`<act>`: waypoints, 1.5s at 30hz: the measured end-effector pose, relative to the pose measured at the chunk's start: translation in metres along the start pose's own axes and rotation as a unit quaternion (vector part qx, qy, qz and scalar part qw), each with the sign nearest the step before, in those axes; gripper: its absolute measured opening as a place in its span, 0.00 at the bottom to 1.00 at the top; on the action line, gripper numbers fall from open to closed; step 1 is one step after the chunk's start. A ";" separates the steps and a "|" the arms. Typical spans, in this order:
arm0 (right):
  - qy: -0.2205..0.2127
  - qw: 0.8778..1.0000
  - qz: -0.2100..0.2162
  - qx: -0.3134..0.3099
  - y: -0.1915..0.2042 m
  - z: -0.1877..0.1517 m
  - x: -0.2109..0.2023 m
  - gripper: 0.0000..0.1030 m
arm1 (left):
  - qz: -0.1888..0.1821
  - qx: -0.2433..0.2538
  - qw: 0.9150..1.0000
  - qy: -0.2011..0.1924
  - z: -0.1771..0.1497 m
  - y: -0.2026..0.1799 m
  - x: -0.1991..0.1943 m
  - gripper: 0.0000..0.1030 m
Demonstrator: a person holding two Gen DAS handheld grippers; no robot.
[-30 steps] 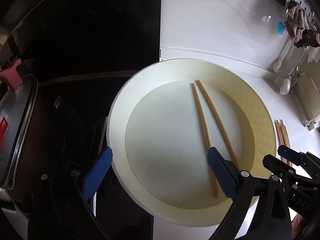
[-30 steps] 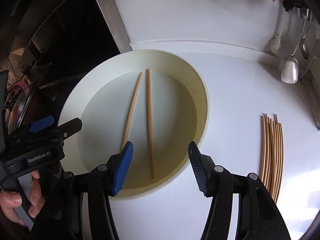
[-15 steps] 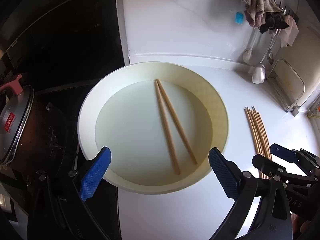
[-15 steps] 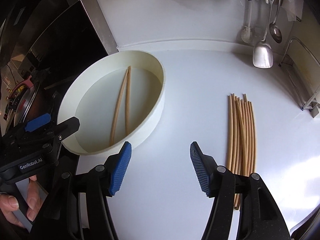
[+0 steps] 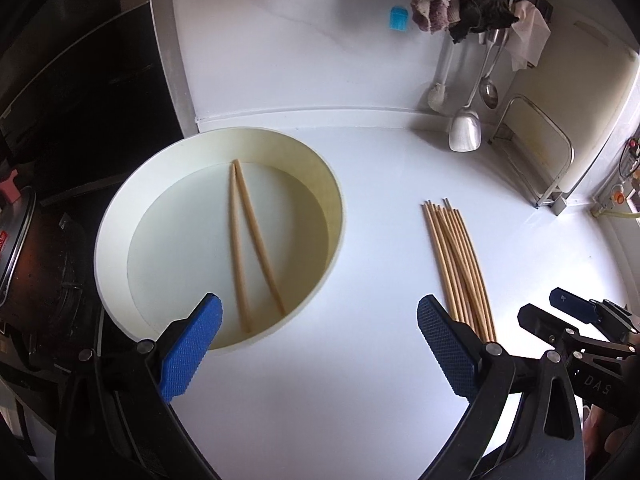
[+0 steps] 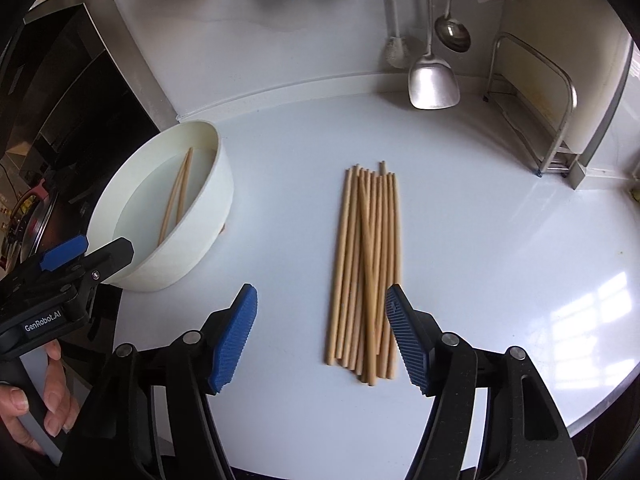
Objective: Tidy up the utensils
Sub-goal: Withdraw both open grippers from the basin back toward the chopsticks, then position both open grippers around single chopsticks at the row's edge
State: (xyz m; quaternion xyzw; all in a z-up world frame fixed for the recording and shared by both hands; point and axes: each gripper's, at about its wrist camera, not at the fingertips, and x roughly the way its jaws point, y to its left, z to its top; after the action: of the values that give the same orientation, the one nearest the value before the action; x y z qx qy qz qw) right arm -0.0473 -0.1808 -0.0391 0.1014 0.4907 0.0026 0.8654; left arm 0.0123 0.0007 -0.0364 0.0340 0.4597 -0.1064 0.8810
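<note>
Chopstick bundle (image 6: 366, 268) lengthwise along the right gripper (image 6: 322, 334) view axis, both grippers' fingers (image 6: 234, 336) wide, empty

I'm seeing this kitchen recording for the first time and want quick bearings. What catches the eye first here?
A bundle of wooden chopsticks lies on the white counter, right ahead of the open right gripper. To its left sits a round white basin holding two more chopsticks, with the open left gripper near its rim. A metal spatula hangs at the back wall.
</note>
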 end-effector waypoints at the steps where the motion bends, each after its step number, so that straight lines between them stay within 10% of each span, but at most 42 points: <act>1: -0.002 1.000 -0.003 0.004 -0.008 -0.002 -0.002 0.62 | -0.001 0.003 1.000 0.000 -0.001 -0.007 0.000 0.94; 18: 0.007 0.999 -0.024 0.039 -0.115 -0.037 0.040 0.66 | -0.013 0.021 0.999 0.025 -0.037 -0.099 0.052 0.94; 29: -0.057 0.998 -0.026 0.008 -0.107 -0.031 0.071 0.66 | 0.017 -0.002 0.999 -0.039 -0.040 -0.106 0.091 0.94; 45: -0.053 0.997 -0.047 0.002 -0.092 -0.024 0.098 0.66 | 0.020 -0.030 0.999 -0.023 -0.046 -0.089 0.107 0.94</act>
State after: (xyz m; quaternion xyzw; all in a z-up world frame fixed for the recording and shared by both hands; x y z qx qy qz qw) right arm -0.0259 -0.2567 -0.1508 0.0800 0.4483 -0.0444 0.8892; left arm 0.0154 -0.0954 -0.1472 0.0140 0.4412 -0.0752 0.8941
